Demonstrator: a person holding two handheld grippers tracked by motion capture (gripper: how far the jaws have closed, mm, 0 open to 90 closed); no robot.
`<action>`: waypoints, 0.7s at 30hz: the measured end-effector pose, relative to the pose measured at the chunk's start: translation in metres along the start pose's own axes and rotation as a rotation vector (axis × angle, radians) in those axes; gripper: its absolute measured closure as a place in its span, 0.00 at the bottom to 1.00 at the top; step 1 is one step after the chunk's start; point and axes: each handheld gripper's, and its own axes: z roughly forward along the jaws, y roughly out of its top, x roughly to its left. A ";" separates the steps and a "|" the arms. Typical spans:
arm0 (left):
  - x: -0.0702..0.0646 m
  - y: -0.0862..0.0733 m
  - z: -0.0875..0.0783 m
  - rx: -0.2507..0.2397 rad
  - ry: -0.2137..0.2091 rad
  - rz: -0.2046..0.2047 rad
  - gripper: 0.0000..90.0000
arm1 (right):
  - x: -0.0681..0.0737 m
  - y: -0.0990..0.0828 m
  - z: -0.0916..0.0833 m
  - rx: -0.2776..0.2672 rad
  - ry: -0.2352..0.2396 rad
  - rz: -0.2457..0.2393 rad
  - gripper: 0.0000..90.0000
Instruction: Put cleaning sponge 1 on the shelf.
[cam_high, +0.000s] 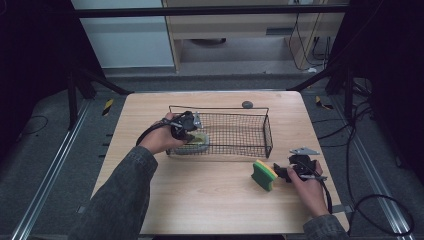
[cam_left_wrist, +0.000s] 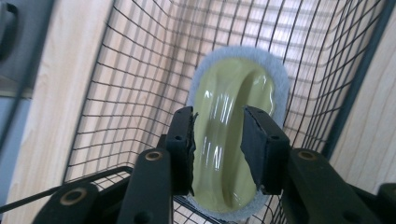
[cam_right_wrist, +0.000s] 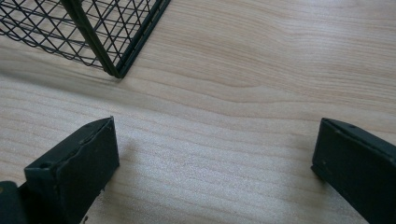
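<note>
Reaching into the wire basket (cam_high: 260, 131) on the counter (cam_high: 210, 200), I keep my left gripper (cam_left_wrist: 218, 140) set astride a scrubbing pad (cam_left_wrist: 233, 135) that lies on the mesh floor at the basket's near-left end. Its jaws stand narrow on either side of the pad's raised, glossy yellow-green handle; whether the pads press on the ridge or stand just off it, I cannot tell. The handle looks like hard, shiny plastic, so I judge it stiff but slippery. The ridge down the middle is the place to take hold, gripped squarely across its flanks. The pale blue fleece rim around it looks soft and would give under the jaws. I expect the whole pad to be light, and the fleece could snag on the wire when lifted.

On the near right, my right gripper (cam_high: 286, 172) rests low over the bare wood with its jaws wide and nothing between them, just beside a yellow-and-green sponge (cam_high: 263, 173) standing on edge. Farther off, a small grey object (cam_high: 247, 104) sits beyond the basket's far wall.
</note>
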 end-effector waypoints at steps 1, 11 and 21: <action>-0.001 0.000 -0.002 -0.010 0.010 -0.009 0.69 | 0.000 0.000 0.000 -0.002 0.000 -0.003 0.01; -0.007 0.003 -0.016 -0.081 0.082 -0.055 0.54 | 0.000 0.000 0.000 -0.002 0.000 -0.003 0.01; -0.016 0.000 -0.039 -0.197 0.110 -0.192 0.18 | 0.000 0.000 0.000 -0.002 0.000 -0.003 0.01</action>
